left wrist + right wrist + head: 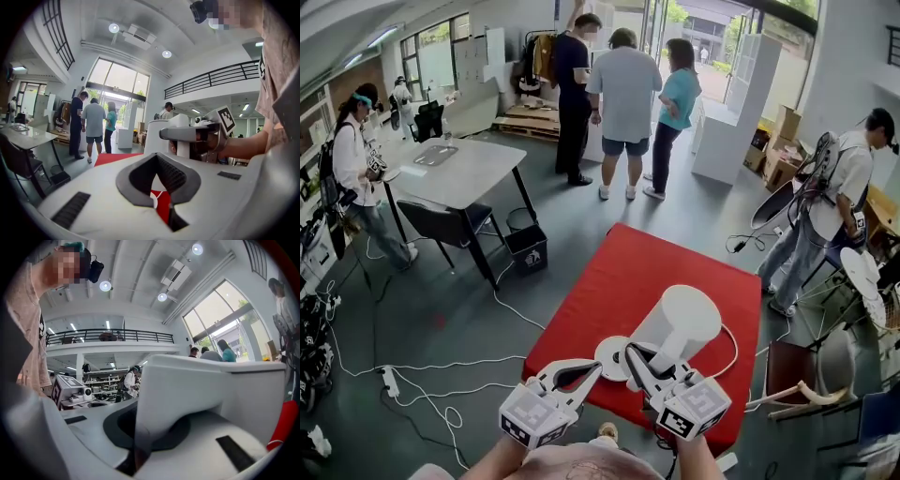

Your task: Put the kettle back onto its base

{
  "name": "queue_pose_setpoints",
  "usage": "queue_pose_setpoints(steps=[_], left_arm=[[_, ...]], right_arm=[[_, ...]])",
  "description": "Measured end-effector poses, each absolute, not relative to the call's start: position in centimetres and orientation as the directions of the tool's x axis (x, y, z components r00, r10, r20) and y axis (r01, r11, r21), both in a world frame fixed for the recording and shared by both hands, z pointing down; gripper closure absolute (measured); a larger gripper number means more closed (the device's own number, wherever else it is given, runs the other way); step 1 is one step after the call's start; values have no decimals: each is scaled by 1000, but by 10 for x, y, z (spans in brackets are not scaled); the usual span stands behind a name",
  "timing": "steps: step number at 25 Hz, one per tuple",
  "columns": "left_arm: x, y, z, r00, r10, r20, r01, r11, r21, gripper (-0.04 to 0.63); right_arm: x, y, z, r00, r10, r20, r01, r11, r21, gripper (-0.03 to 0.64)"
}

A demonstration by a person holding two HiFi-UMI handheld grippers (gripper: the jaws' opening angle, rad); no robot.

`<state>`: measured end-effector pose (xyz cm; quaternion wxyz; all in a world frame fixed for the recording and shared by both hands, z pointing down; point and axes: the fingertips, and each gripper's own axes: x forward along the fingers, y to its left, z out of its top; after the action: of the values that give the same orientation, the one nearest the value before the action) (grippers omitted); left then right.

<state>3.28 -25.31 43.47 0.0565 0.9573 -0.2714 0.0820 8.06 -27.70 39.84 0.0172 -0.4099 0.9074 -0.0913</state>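
A white kettle (673, 325) hangs tilted over the red table (609, 272), just right of its round white base (610, 357). The base's cord loops behind the kettle. My right gripper (641, 362) is shut on the kettle's handle (187, 394), which fills the space between its jaws in the right gripper view. My left gripper (596, 369) is at the near edge of the table, left of the base, shut with its tips touching and nothing in it. In the left gripper view the kettle (157, 136) and the right gripper (187, 135) show beyond the left gripper (158, 157).
Three people (623, 103) stand at the far side of the room, and another person (825, 206) is at the right. A grey table (455, 173) with a chair and a black bin (528, 248) stands to the left. White cables and a power strip (391, 382) lie on the floor.
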Motion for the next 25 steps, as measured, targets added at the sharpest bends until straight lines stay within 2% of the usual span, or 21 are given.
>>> queue_pose_setpoints(steps=[8,25], left_arm=[[21,-268,435,805,-560,195,-580,-812,64,609],[13,-283,447,766,-595,242,-627,-776,76,609]], right_arm=[[73,-307,399,-704,-709,44,-705,690,-163,592],[44,-323,473,-775,-624,97,-631,756,-175,591]])
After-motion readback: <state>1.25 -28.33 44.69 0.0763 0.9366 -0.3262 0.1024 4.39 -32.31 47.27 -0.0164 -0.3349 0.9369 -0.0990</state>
